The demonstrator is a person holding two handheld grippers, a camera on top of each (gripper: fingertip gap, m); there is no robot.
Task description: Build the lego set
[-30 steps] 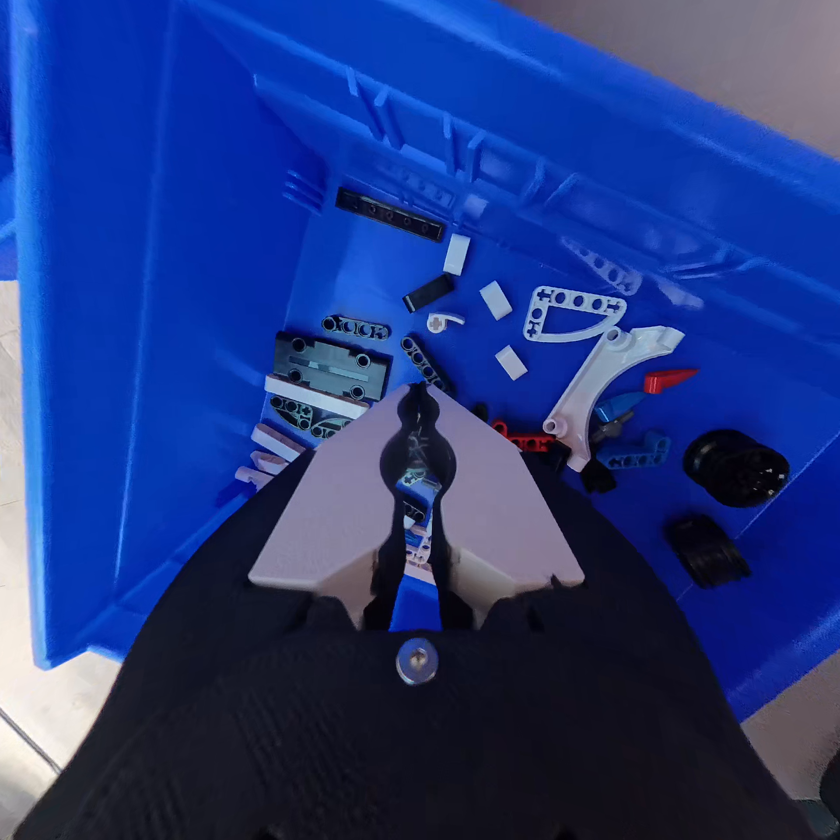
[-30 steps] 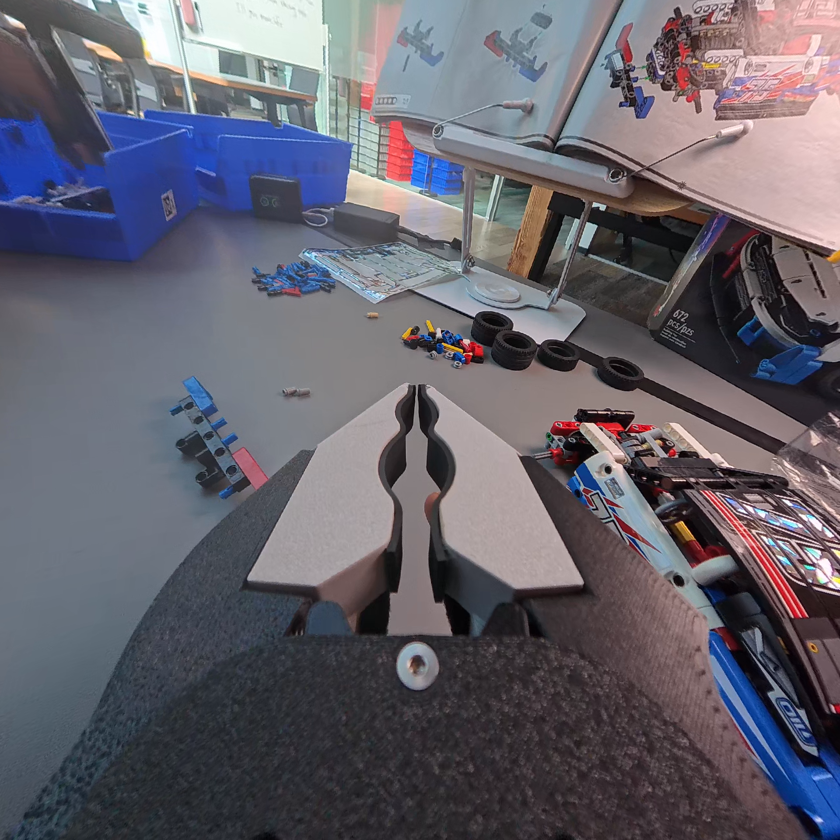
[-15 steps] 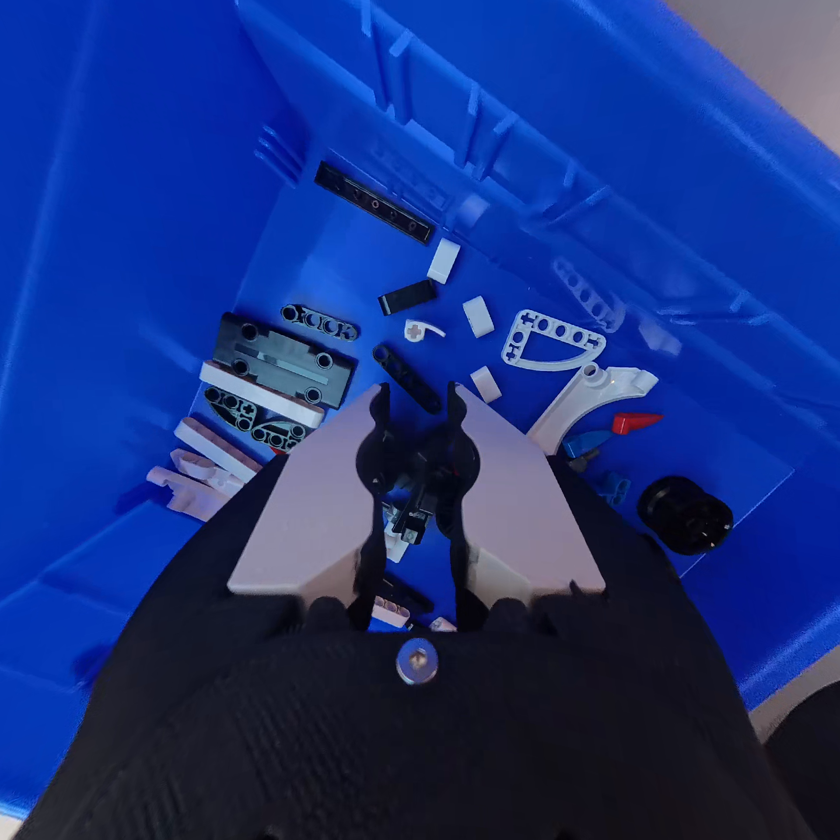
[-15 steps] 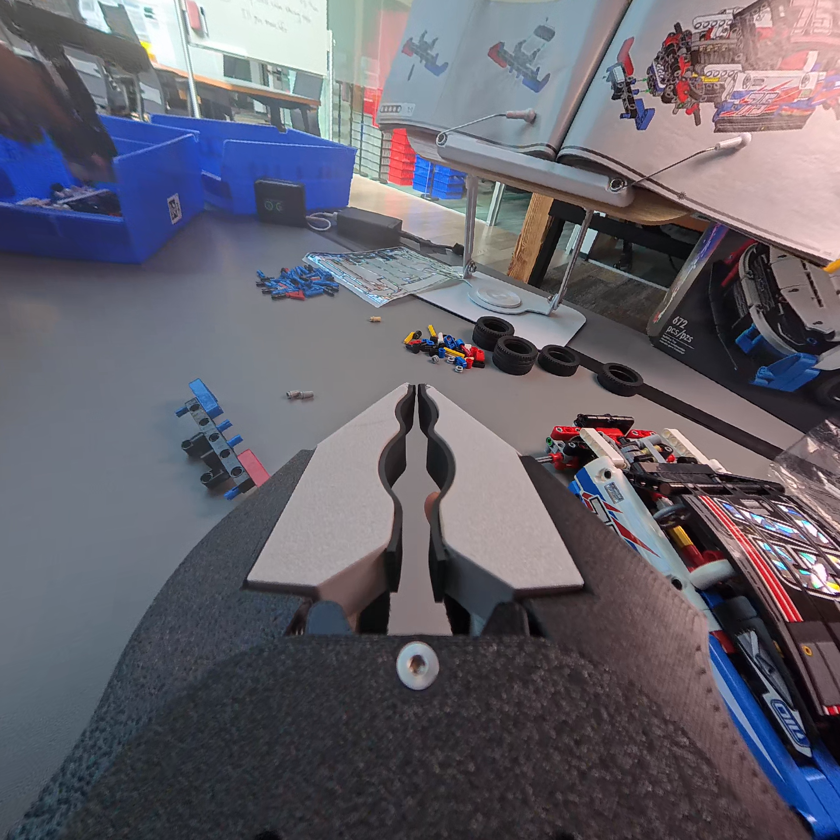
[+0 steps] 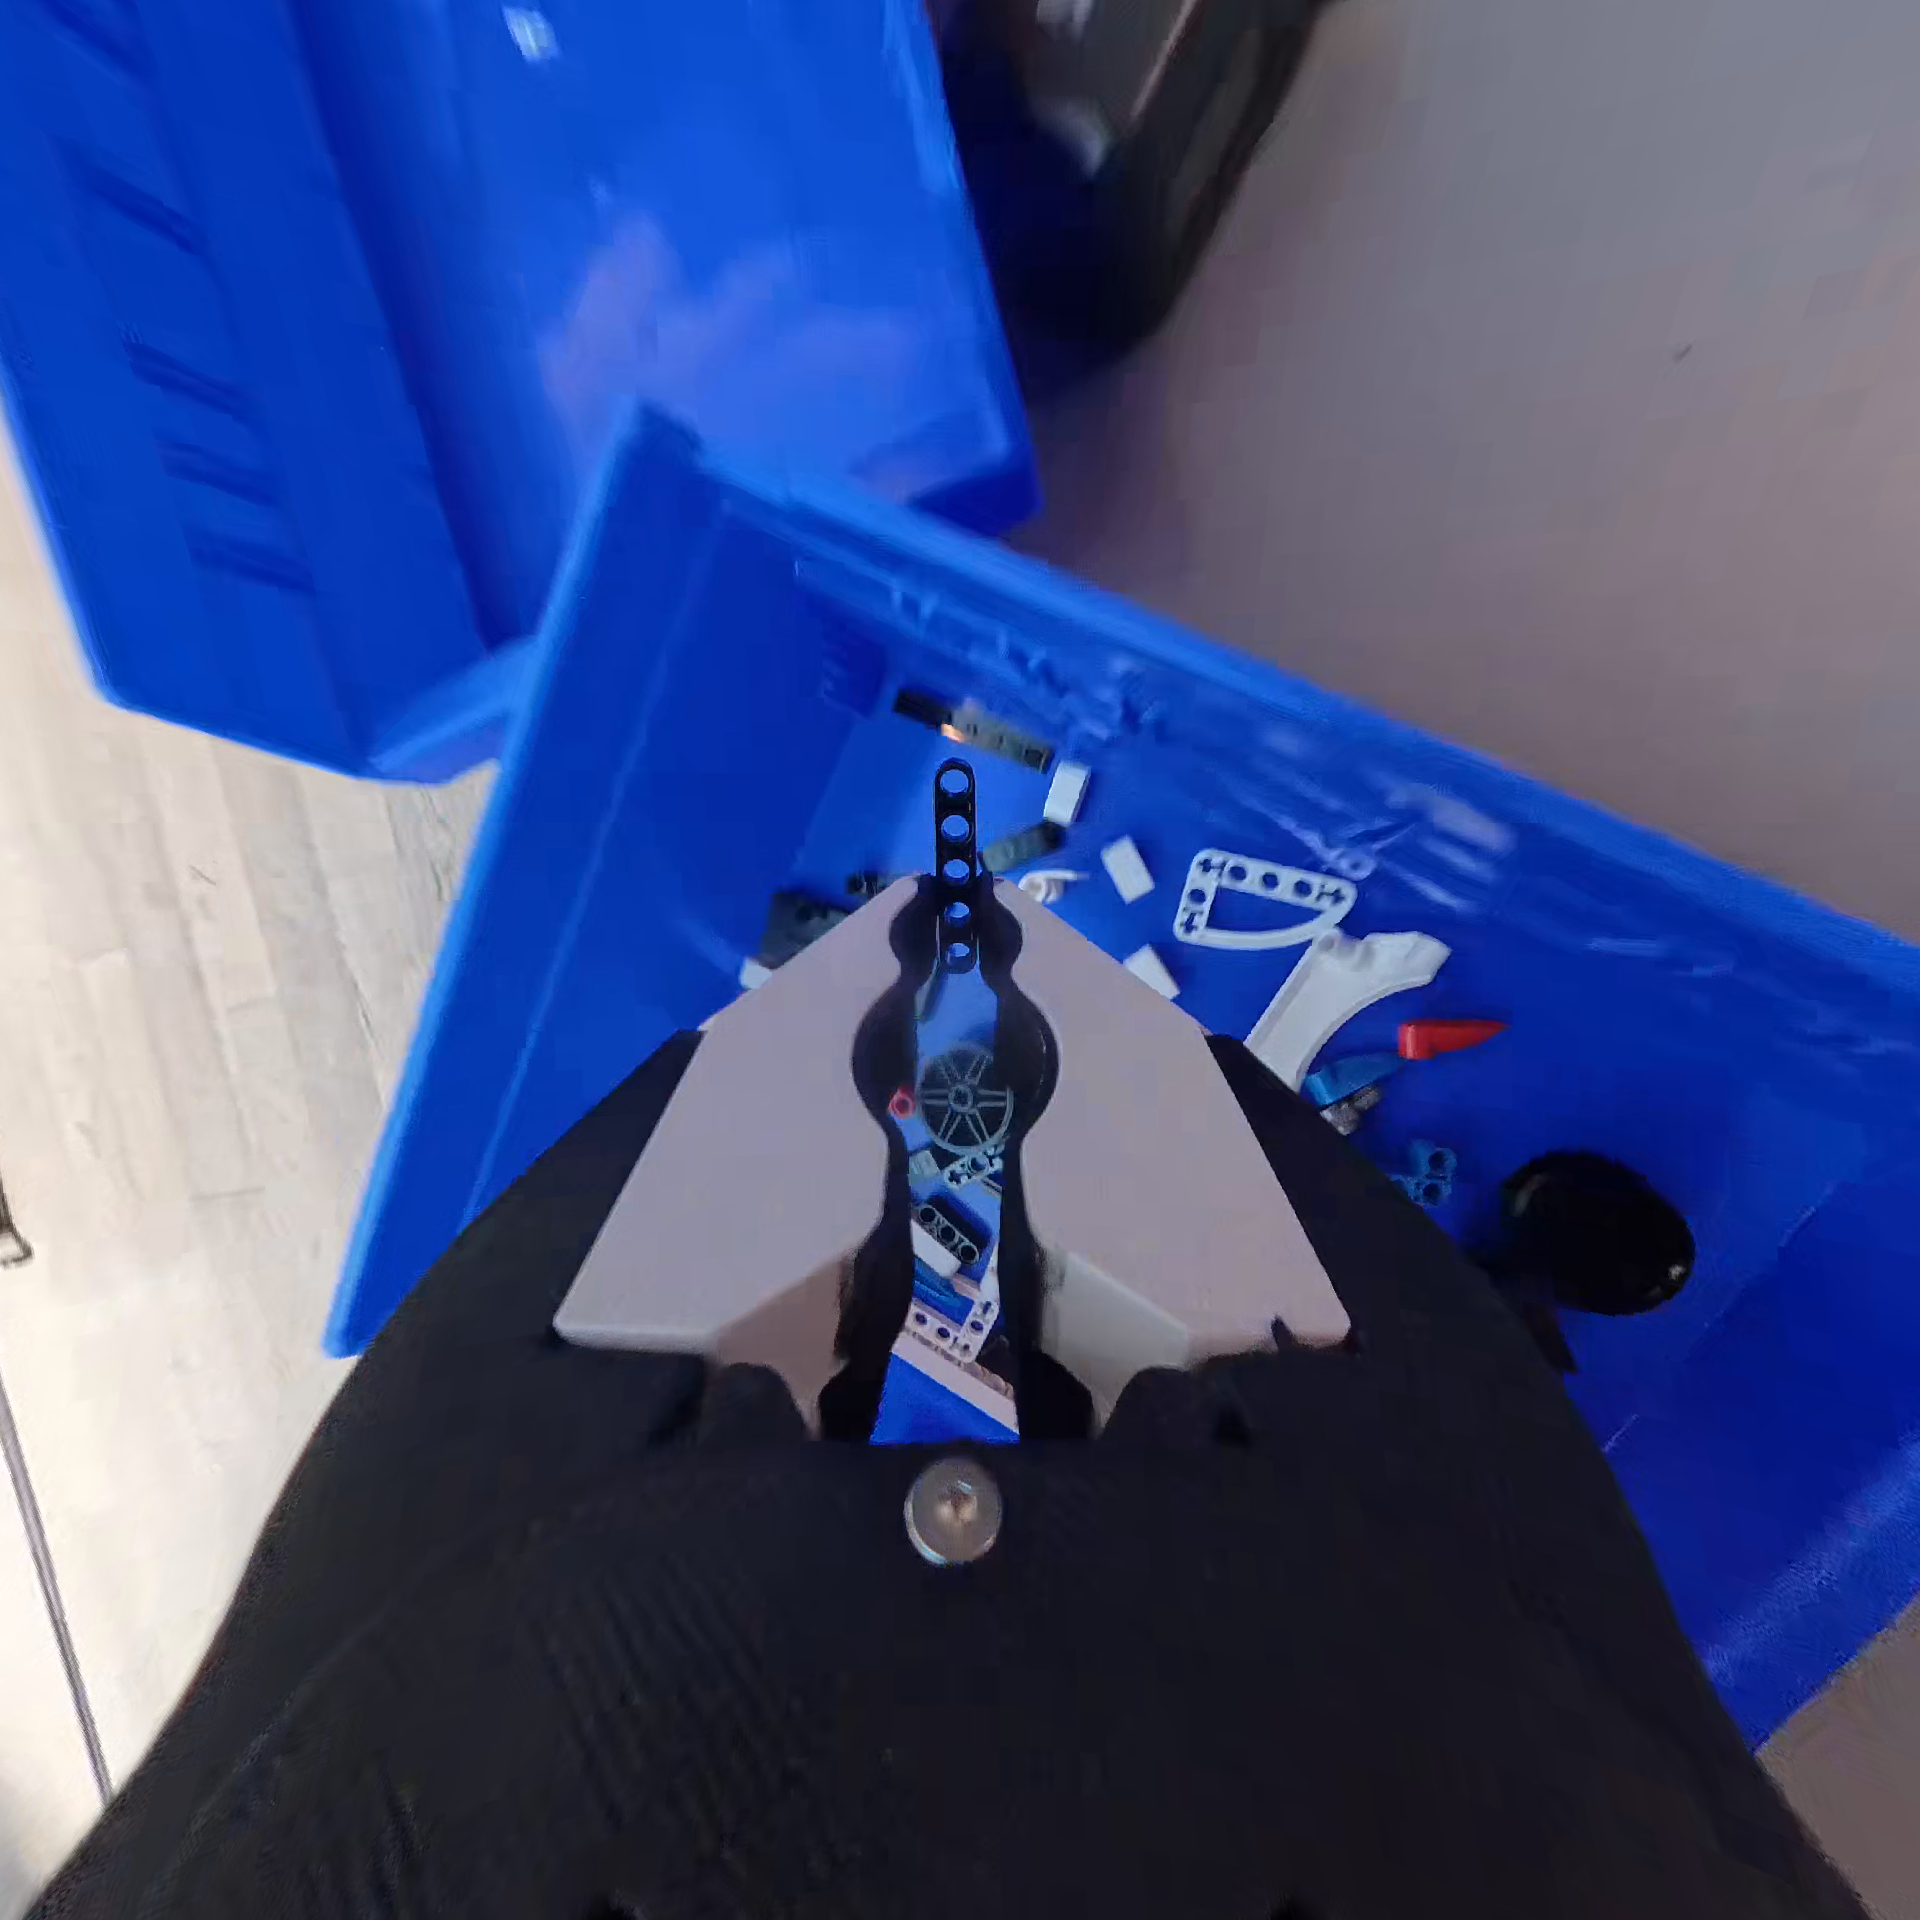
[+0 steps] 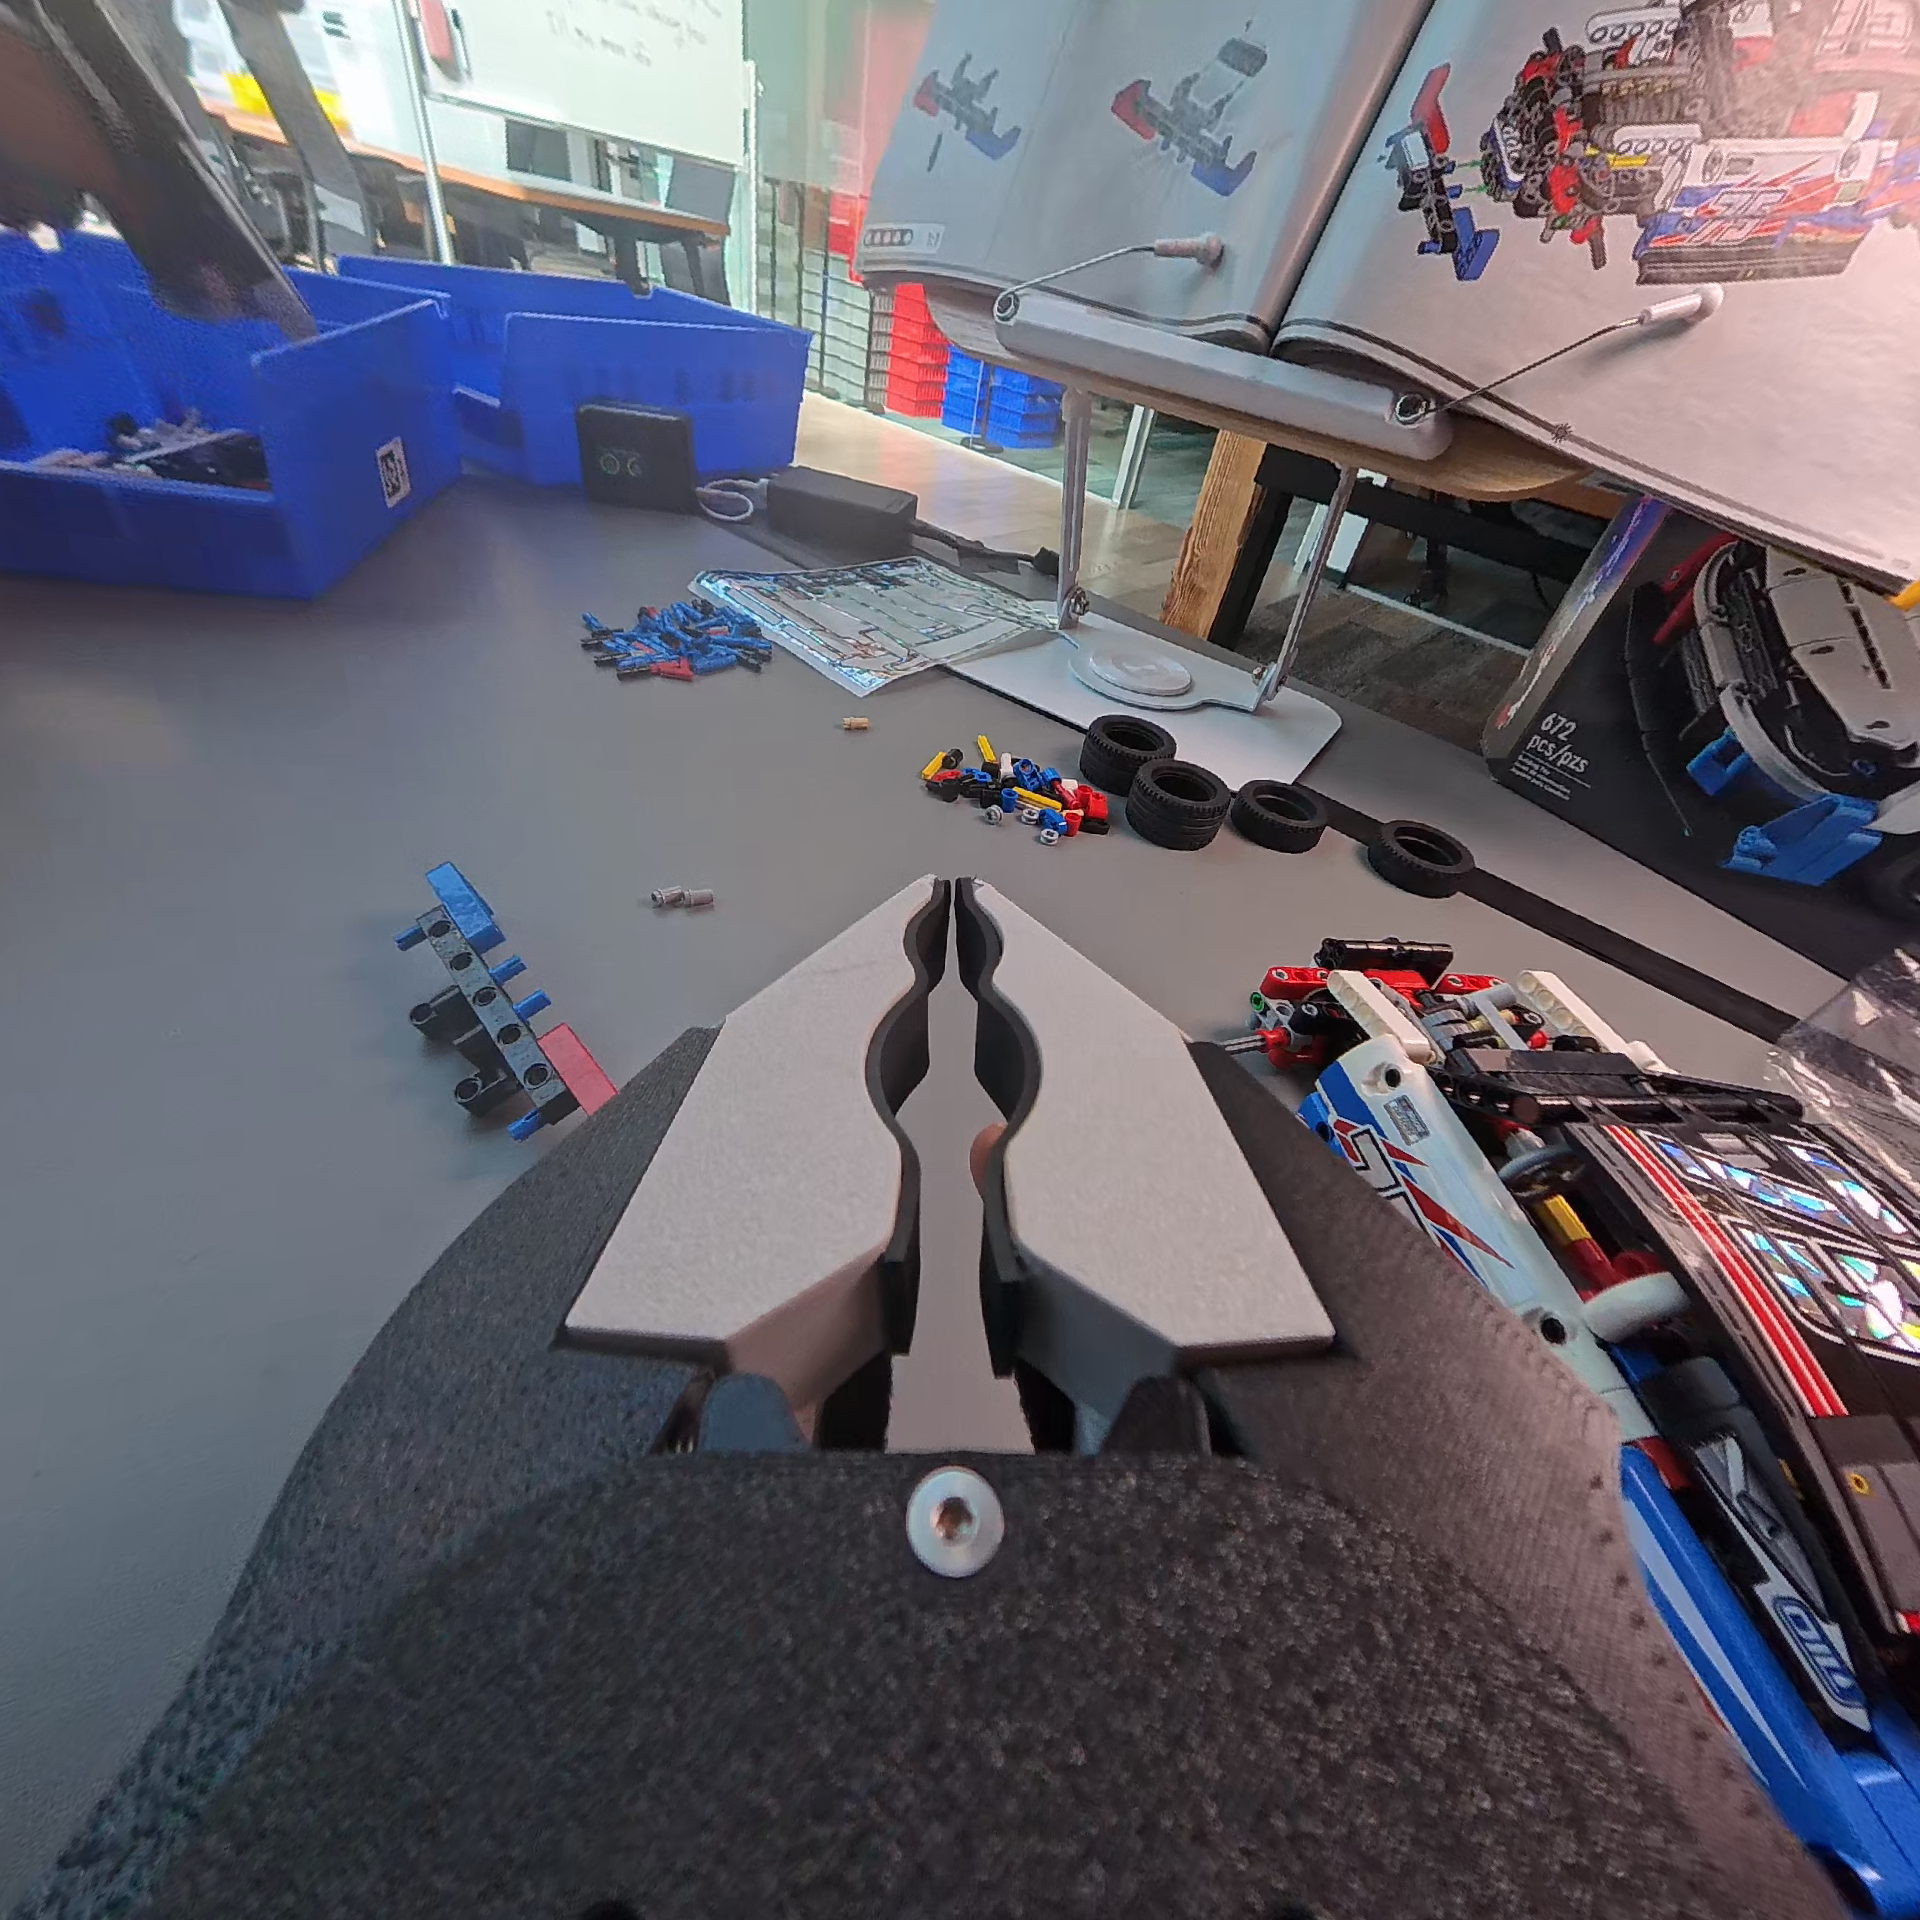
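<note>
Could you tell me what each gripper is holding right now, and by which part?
The left gripper pinches a black holed beam by its lower end. The right gripper is shut on nothing.

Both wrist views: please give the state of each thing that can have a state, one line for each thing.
Left gripper: shut on black beam.
Black beam: held above the blue bin, sticking out past the fingertips.
Blue bin: open, loose parts inside.
Right gripper: shut, holding nothing.
Lego car: partly built, lying on the table.
Instruction book: open on its stand.
Four tyres: loose, not mounted.
</note>
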